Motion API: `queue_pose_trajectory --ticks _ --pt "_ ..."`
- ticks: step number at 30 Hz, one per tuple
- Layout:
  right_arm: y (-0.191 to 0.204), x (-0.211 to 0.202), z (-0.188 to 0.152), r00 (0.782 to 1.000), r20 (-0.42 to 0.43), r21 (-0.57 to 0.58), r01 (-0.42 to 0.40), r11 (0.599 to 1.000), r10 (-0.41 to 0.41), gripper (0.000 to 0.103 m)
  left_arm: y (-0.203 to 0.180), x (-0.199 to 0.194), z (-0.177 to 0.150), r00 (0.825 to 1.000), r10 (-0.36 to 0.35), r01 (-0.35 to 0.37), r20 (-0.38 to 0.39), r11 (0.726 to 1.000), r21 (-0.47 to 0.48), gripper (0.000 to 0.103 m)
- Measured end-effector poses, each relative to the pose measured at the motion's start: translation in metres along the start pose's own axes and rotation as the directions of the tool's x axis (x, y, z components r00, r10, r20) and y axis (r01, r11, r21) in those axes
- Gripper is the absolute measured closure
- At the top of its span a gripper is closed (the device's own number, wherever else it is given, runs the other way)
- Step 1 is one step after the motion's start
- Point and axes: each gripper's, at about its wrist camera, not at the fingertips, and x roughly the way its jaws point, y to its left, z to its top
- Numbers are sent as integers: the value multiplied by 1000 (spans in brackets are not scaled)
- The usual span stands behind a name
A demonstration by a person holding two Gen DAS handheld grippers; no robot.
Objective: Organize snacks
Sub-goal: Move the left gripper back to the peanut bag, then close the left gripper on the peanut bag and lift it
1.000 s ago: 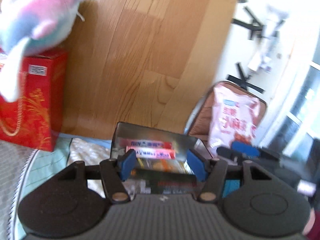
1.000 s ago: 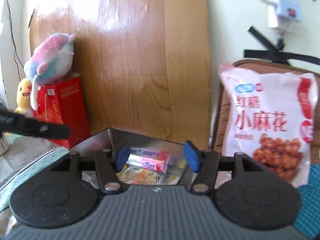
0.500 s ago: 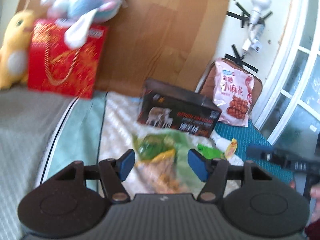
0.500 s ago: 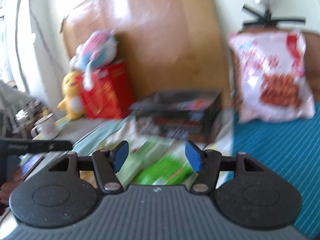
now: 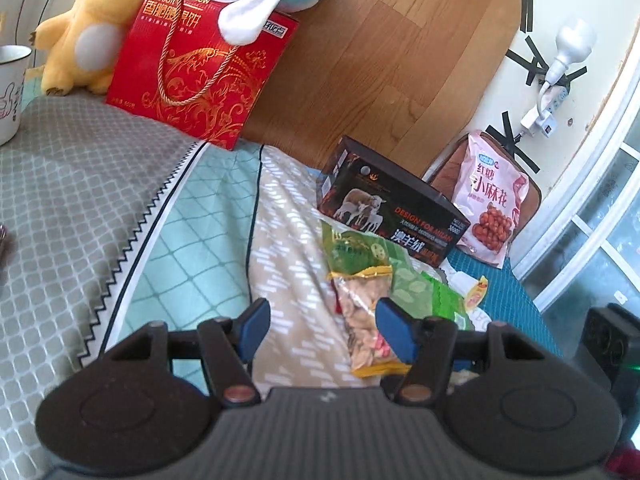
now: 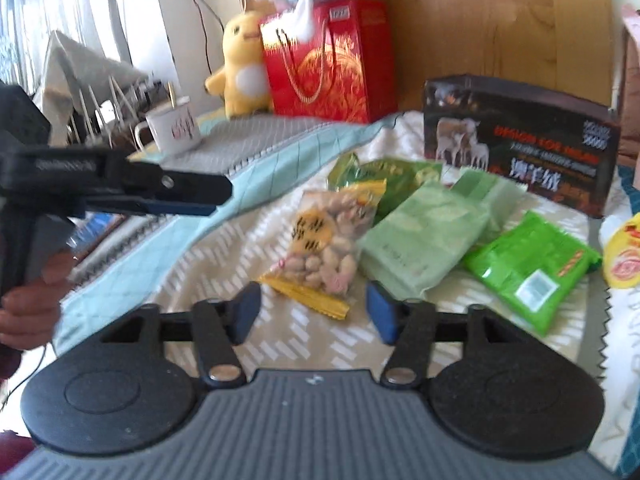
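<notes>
A clear peanut bag (image 5: 366, 312) with yellow ends lies on the patterned bedcover. My left gripper (image 5: 325, 330) hovers open over its near end, with the bag close to the right finger. In the right wrist view the same peanut bag (image 6: 324, 244) lies just ahead of my right gripper (image 6: 313, 314). Its jaws are closing with nothing pressed between them. Beside the peanuts lie a pale green bag (image 6: 424, 236), a bright green pack (image 6: 532, 268) and a dark green bag (image 6: 384, 180). Behind them stands a black box (image 6: 520, 140). My left gripper (image 6: 208, 196) reaches in from the left, held by a hand (image 6: 28, 308).
A red gift bag (image 5: 200, 68) with plush toys stands against the wooden headboard. A pink snack bag (image 5: 492, 200) leans at the right by the wall. A white mug (image 6: 172, 128) sits at the far left. A yellow pack (image 6: 624, 256) lies at the right edge.
Both grippers have drawn back and down from the open black box, so the loose snacks on the bed now lie in front. The right jaws stand narrower than before.
</notes>
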Motion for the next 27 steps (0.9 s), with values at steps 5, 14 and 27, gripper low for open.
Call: queue_pose_trajectory --ticks 5,14,27 --pt "-10 -14 -3 999 30 41 26 999 -27 86 -1 3 0 1000 -12 12 -10 1000 -2 43" --pt "-17 -52 -22 990 73 -7 121 993 -120 94 -21 9 0 996 -79 80 -39 996 26 43" --pt "-23 -44 -17 998 54 28 15 999 -17 60 -52 41 -4 986 -102 112 -133 991 70 43"
